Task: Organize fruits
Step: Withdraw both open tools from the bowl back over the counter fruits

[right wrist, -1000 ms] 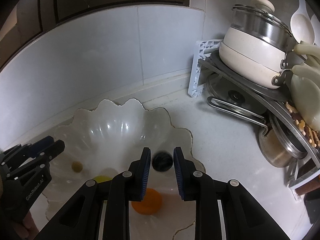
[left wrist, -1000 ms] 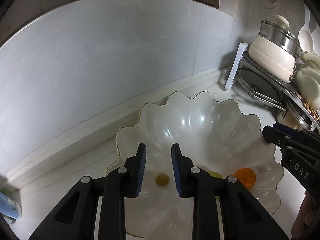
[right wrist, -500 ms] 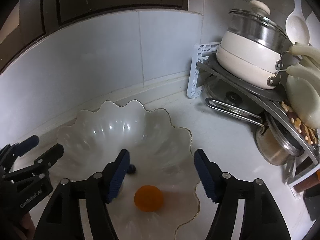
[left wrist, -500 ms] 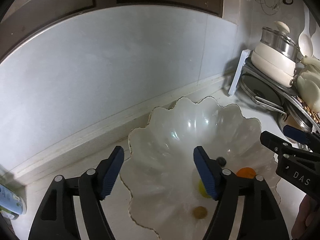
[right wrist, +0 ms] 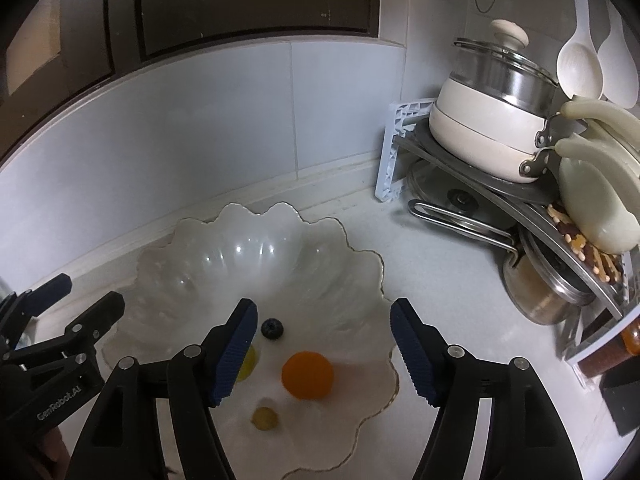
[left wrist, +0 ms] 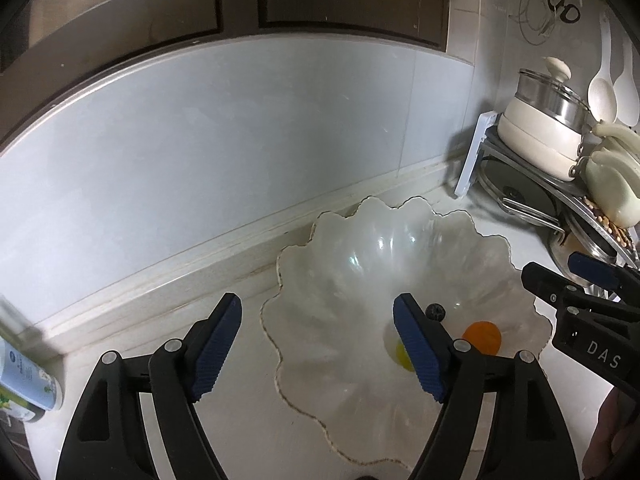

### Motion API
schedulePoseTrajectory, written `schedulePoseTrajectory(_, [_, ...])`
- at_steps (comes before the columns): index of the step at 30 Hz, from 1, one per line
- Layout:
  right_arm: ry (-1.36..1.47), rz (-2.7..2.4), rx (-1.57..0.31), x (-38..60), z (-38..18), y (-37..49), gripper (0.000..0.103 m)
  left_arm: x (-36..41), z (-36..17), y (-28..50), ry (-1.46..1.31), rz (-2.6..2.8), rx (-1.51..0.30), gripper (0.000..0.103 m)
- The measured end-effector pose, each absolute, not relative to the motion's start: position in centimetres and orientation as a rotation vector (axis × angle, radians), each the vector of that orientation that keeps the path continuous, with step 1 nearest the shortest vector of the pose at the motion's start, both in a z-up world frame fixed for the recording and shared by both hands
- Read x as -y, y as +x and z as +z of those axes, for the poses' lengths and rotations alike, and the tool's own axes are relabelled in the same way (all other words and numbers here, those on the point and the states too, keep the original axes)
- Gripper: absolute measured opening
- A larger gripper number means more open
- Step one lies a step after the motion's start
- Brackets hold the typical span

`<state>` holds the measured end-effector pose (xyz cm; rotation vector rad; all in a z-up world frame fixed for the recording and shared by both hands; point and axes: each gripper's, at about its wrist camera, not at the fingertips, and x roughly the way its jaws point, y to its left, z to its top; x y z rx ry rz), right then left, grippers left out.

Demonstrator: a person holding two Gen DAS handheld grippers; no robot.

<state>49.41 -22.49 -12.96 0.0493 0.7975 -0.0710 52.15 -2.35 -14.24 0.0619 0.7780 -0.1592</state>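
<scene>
While jaws gape, fruits (right wrist: 307, 375) inside scalloped bowl (right wrist: 224, 240) rim

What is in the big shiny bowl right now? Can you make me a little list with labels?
bowl: white scalloped bowl on the counter
fruits inside: orange fruit, blueberry, small tan fruit, yellow fruit partly hidden
left gripper: open, empty
right gripper: open, empty, above the bowl
nearby: cream pot on rack

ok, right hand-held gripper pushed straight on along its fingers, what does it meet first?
Probably the orange fruit in the scalloped bowl: it sits between the open right hand-held gripper fingers. Depth is unclear, so it might meet the bowl floor first.
</scene>
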Motion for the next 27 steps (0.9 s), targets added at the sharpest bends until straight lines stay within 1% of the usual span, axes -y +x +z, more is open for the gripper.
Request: schedulePoseTrajectory(27, [0.029, -0.026, -0.744, 20.2, -11.1, 44.0, 0.07, 0.4, -12.8, 46.4, 0.056, -0.125, -0.758, 0.079])
